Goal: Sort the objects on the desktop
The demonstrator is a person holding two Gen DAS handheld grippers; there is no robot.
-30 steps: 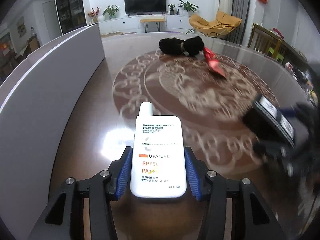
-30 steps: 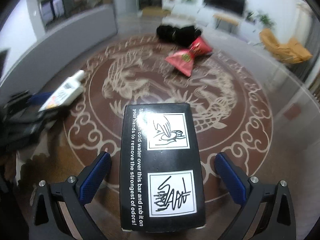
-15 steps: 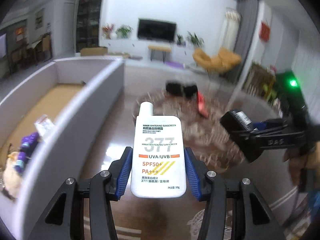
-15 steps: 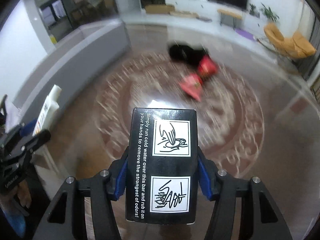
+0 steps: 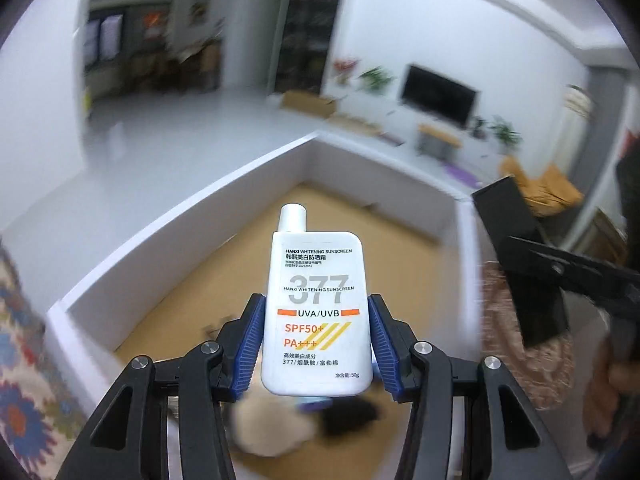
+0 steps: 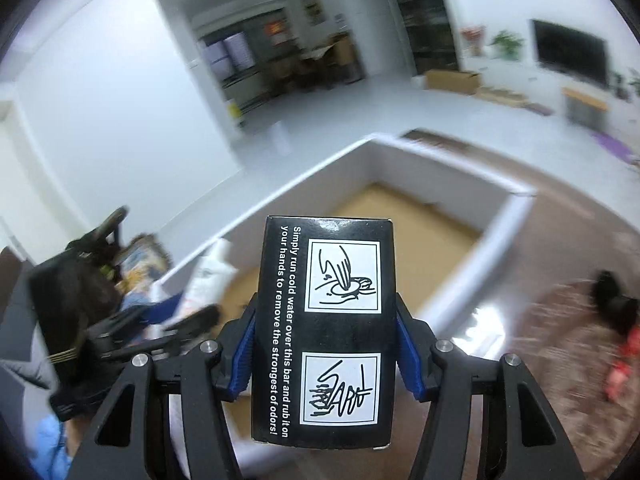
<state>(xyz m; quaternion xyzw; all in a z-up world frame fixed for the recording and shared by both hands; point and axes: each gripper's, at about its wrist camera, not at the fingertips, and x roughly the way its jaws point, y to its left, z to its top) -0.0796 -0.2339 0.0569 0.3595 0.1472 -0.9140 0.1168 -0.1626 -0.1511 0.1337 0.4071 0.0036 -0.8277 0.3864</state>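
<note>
My left gripper [image 5: 316, 304] is shut on a white sunscreen bottle [image 5: 316, 312], its blue pads pressing both sides, cap pointing away. It hangs above a white-walled storage box [image 5: 192, 248] with a brown cardboard floor. My right gripper [image 6: 326, 304] is shut on a black carton [image 6: 324, 332] printed with white hand-washing pictures, and is held over the same box [image 6: 304, 184] near its right wall. In the left wrist view the black carton [image 5: 516, 248] shows at the right. The right wrist view shows the sunscreen bottle [image 6: 208, 280] blurred at the left.
A cream soft item [image 5: 272, 424] and a dark item [image 5: 352, 412] lie on the box floor under my left gripper. On the patterned brown table to the right lie a black bundle [image 6: 612, 304] and a red packet [image 6: 620, 364]. A person's blue sleeve [image 6: 48, 440] is at lower left.
Both grippers have risen from the table and swung left over the white box. The right jaws, open around the black carton a second ago, closed on it. The left kept its grip.
</note>
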